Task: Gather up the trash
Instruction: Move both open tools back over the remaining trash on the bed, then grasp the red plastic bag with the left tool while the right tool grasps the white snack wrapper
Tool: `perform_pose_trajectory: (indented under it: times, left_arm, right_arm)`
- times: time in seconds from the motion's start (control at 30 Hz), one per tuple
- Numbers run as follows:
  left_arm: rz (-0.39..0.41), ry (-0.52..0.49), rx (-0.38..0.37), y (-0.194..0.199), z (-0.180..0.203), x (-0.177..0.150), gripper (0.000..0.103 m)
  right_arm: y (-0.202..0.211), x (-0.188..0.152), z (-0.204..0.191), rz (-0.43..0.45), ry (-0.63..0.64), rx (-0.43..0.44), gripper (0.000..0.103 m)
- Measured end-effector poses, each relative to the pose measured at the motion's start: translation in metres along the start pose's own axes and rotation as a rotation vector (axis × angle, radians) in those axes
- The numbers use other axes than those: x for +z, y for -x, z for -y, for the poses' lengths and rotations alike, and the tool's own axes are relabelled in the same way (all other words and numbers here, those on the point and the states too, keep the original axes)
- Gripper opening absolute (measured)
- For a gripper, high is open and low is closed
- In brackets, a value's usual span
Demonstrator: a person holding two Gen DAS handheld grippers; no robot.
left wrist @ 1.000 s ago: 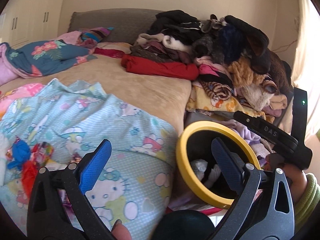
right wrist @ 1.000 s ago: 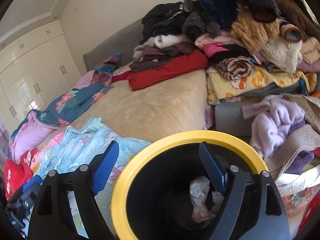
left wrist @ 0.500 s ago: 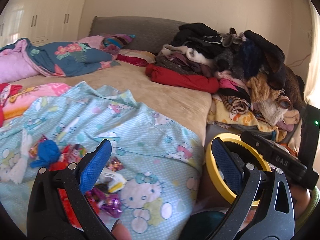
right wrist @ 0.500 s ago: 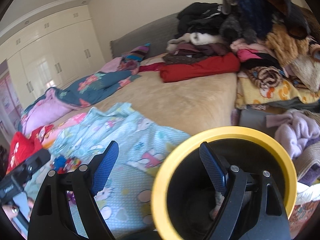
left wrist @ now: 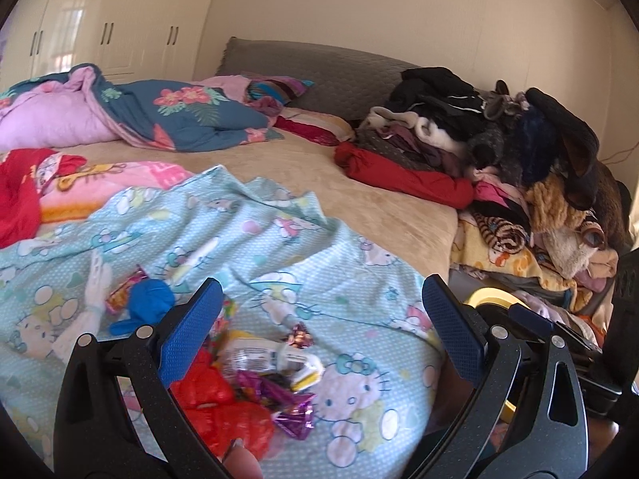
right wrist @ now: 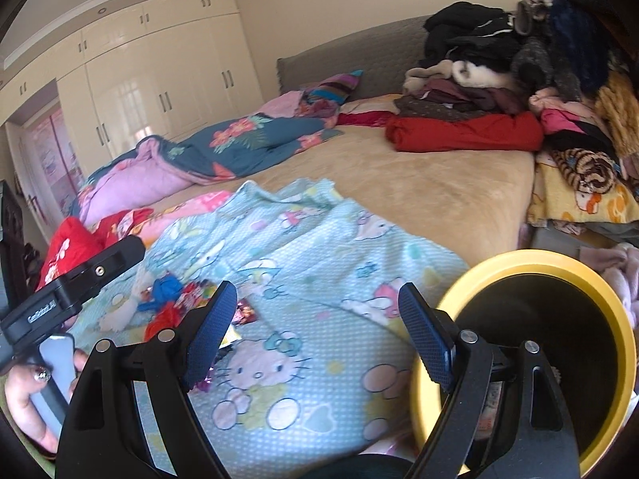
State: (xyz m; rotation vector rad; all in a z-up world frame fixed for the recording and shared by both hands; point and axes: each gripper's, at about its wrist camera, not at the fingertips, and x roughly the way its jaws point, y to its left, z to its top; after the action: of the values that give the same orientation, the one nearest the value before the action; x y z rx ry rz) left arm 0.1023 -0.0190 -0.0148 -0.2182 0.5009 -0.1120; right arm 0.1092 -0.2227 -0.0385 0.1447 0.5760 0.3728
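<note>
A heap of trash lies on the light-blue Hello Kitty sheet (left wrist: 279, 247): crumpled red plastic (left wrist: 223, 415), purple foil wrappers (left wrist: 287, 399), a white and yellow wrapper (left wrist: 275, 359), a blue crumpled piece (left wrist: 149, 303). My left gripper (left wrist: 319, 335) is open and empty, just above this heap. My right gripper (right wrist: 315, 339) is open and empty over the sheet. The yellow-rimmed black bin (right wrist: 559, 275) sits beside its right finger; the heap (right wrist: 175, 299) lies left of it.
A tall pile of clothes (left wrist: 499, 139) fills the bed's right side. A red rolled garment (left wrist: 399, 179) and a blue floral quilt (left wrist: 179, 115) lie further back. White wardrobes (right wrist: 151, 80) line the left wall. The bin rim (left wrist: 491, 299) shows right of my left gripper.
Both grippers have swung left, away from the bin toward the trash heap. The bin now sits at the right edge of both views, and the heap has come under my left gripper.
</note>
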Motion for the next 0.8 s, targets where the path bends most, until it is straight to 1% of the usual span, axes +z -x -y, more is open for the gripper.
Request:
perform_pose_trajectory:
  times: [0.17, 0.27, 0.57, 0.7, 0.8]
  left_arm:
    - [0.002, 0.017, 0.034, 0.003, -0.02, -0.002, 0.092]
    - [-0.004, 0.043, 0.059, 0.005, -0.035, -0.004, 0.092]
    - [-0.022, 0.104, 0.125, 0.011, -0.076, -0.012, 0.092]
    - [-0.046, 0.137, 0.13, 0.013, -0.092, -0.016, 0.092]
    - [-0.069, 0.156, 0.131, 0.015, -0.102, -0.021, 0.092]
  right_arm:
    - [-0.009, 0.001, -0.017, -0.02, 0.037, 0.035, 0.081]
    - [-0.016, -0.001, -0.029, -0.036, 0.064, 0.054, 0.081]
    - [-0.046, -0.009, -0.057, -0.12, 0.123, 0.112, 0.08]
    - [-0.06, -0.015, -0.066, -0.166, 0.153, 0.136, 0.08]
    - [-0.073, -0.018, -0.072, -0.203, 0.179, 0.139, 0.08]
